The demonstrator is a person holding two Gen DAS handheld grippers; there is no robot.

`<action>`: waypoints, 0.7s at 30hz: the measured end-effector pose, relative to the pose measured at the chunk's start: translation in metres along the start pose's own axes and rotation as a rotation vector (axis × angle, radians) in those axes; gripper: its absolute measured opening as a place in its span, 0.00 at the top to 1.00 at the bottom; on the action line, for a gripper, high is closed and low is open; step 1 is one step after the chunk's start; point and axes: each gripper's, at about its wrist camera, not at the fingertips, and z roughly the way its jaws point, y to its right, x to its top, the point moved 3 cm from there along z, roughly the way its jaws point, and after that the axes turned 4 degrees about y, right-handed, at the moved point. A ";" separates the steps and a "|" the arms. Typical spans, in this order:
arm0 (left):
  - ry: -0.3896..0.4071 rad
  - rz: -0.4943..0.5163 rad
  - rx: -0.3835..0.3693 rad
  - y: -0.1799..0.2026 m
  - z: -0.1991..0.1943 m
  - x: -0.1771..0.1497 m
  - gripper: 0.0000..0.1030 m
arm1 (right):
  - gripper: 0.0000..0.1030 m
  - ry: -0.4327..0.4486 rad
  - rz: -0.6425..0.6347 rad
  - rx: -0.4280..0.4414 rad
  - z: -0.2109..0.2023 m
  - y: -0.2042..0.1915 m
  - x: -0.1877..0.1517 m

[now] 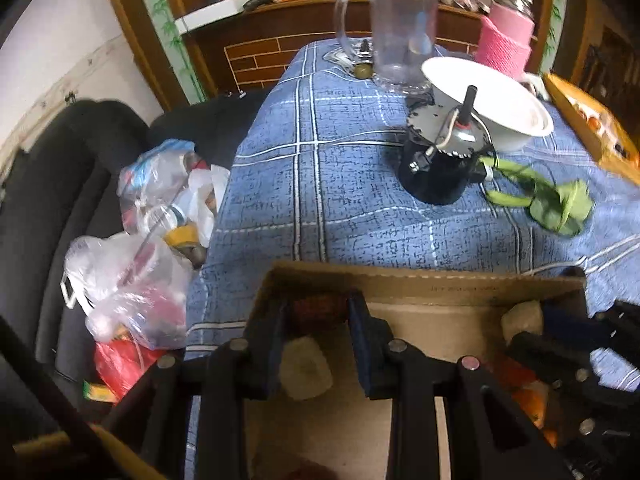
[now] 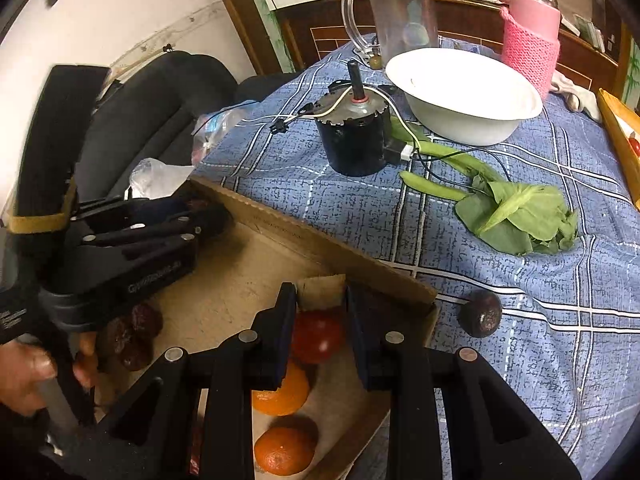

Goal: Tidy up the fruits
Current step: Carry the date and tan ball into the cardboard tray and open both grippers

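Note:
A shallow cardboard box (image 2: 320,246) lies on the blue checked tablecloth. My right gripper (image 2: 320,300) is open over its far right corner, above a red fruit (image 2: 320,338). Two oranges (image 2: 286,394) (image 2: 284,452) and dark wrinkled fruits (image 2: 132,340) also lie in the box. A dark passion fruit (image 2: 480,314) sits on the cloth just outside the box. My left gripper (image 1: 316,308) is open over the box's (image 1: 440,286) far left corner, with a dark red fruit (image 1: 320,308) between its fingertips and a pale yellowish piece (image 1: 306,368) below.
A black motor with wires (image 2: 356,136), a white bowl (image 2: 464,96), a clear jug (image 2: 400,16), a pink-sleeved jar (image 2: 532,36) and a leafy green vegetable (image 2: 516,212) stand on the table. Plastic bags (image 1: 132,272) lie on a dark sofa to the left.

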 end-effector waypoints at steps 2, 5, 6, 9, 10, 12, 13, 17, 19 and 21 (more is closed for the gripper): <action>-0.016 0.030 0.013 0.005 0.002 -0.004 0.65 | 0.76 0.004 0.007 -0.004 -0.002 0.003 0.000; 0.006 0.027 0.001 0.004 -0.002 -0.008 0.59 | 0.74 0.011 -0.003 -0.024 -0.009 0.005 -0.002; 0.008 0.015 -0.007 0.003 -0.003 -0.009 0.58 | 0.74 0.013 -0.006 -0.031 -0.011 0.007 -0.002; 0.019 -0.006 -0.017 0.000 -0.010 -0.014 0.58 | 0.72 0.020 -0.007 -0.047 -0.019 0.010 -0.005; 0.023 -0.012 -0.020 -0.001 -0.012 -0.016 0.57 | 0.72 0.026 -0.010 -0.050 -0.025 0.011 -0.007; 0.031 -0.026 -0.030 -0.004 -0.018 -0.021 0.55 | 0.72 0.037 -0.023 -0.060 -0.035 0.009 -0.012; 0.037 -0.035 -0.037 -0.005 -0.021 -0.023 0.54 | 0.72 0.046 -0.033 -0.065 -0.042 0.007 -0.016; 0.086 -0.090 -0.068 -0.014 -0.045 -0.037 0.43 | 0.69 0.066 -0.051 -0.076 -0.066 0.000 -0.030; 0.115 -0.108 -0.063 -0.019 -0.059 -0.044 0.39 | 0.67 0.073 -0.062 -0.071 -0.080 -0.006 -0.041; 0.143 -0.136 -0.058 -0.025 -0.076 -0.054 0.37 | 0.65 0.071 -0.069 -0.078 -0.090 -0.011 -0.052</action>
